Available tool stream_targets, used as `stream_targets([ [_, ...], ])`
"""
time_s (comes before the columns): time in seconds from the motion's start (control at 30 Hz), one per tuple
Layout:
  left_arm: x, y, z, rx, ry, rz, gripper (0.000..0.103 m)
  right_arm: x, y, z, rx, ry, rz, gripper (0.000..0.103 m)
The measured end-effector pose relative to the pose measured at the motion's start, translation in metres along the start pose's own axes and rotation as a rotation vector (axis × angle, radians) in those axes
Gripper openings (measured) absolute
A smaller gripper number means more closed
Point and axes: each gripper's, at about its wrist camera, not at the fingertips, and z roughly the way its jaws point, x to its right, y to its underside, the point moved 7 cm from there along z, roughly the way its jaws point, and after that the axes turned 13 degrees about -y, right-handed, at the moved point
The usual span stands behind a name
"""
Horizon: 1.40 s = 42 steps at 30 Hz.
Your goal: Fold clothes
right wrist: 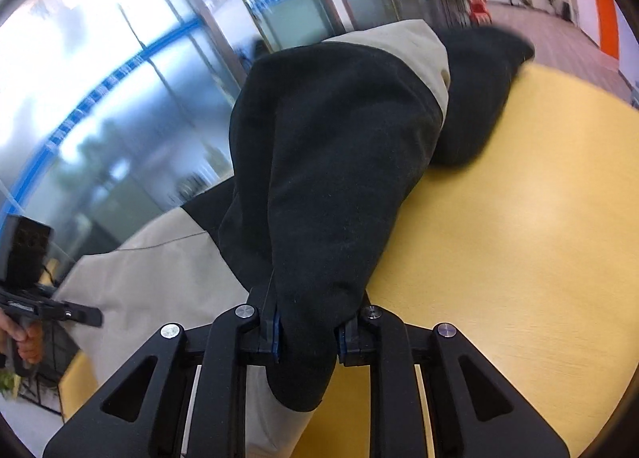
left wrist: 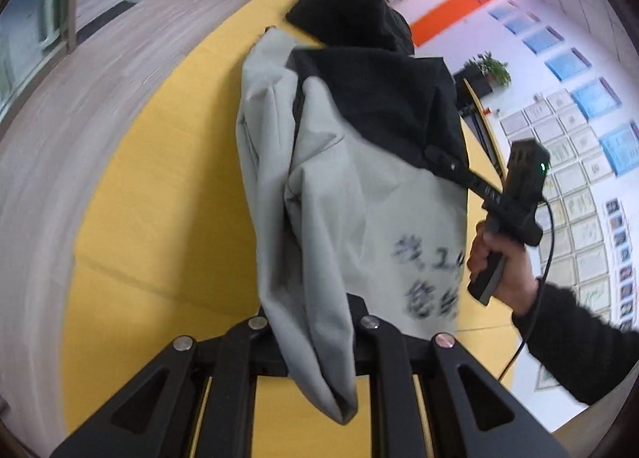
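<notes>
A grey and black garment with dark printed characters hangs stretched between both grippers above a yellow table. My left gripper is shut on a bunched grey part of it. My right gripper is shut on a black part of the garment; it also shows in the left wrist view, gripping the black edge at the right. The left gripper shows at the left edge of the right wrist view. The garment's far end rests on the table.
The table's curved edge meets a grey wood floor on the left. Glass partitions stand behind. A white wall with framed sheets, an orange panel and potted plants lie beyond the table.
</notes>
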Motion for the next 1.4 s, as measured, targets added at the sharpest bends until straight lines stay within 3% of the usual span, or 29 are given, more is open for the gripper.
stream_targets([
  [0.13, -0.005, -0.002, 0.006, 0.019, 0.003, 0.054, 0.014, 0.022, 0.000, 0.001, 0.029, 0.029, 0.052, 0.020],
  [0.23, 0.023, 0.003, 0.008, 0.024, -0.002, 0.097, 0.015, 0.029, 0.001, 0.000, 0.032, 0.064, 0.061, 0.022],
  [0.4, 0.013, 0.012, -0.020, 0.014, -0.017, 0.154, 0.016, 0.030, 0.001, 0.005, -0.023, 0.143, 0.049, 0.030],
  [0.57, 0.014, 0.019, -0.008, -0.006, -0.019, 0.198, 0.020, 0.027, -0.002, 0.008, -0.085, 0.194, -0.008, 0.041],
  [0.7, 0.016, 0.026, -0.012, -0.007, -0.050, 0.234, 0.029, 0.020, -0.005, 0.012, -0.117, 0.221, -0.045, 0.052],
  [0.77, 0.016, 0.030, -0.022, -0.008, -0.092, 0.238, 0.038, 0.017, -0.006, 0.013, -0.136, 0.240, -0.060, 0.057],
  [0.83, 0.016, 0.034, -0.033, -0.009, -0.134, 0.242, 0.057, 0.013, -0.005, 0.007, -0.161, 0.250, -0.076, 0.059],
  [0.9, 0.016, 0.037, -0.044, -0.010, -0.176, 0.245, 0.060, 0.007, -0.003, -0.003, -0.198, 0.267, -0.098, 0.060],
  [1.03, 0.017, 0.045, -0.067, -0.009, -0.261, 0.251, 0.071, -0.025, -0.009, -0.040, -0.241, 0.255, -0.141, 0.071],
  [1.13, 0.032, 0.053, -0.116, 0.063, -0.300, 0.227, 0.084, -0.060, 0.001, -0.077, -0.267, 0.224, -0.176, 0.075],
  [1.23, 0.059, 0.066, -0.157, 0.104, -0.295, 0.218, 0.085, -0.102, 0.008, -0.095, -0.292, 0.211, -0.213, 0.081],
  [1.4, 0.119, 0.092, -0.207, 0.151, -0.286, 0.211, 0.086, -0.153, 0.028, -0.125, -0.314, 0.208, -0.244, 0.081],
])
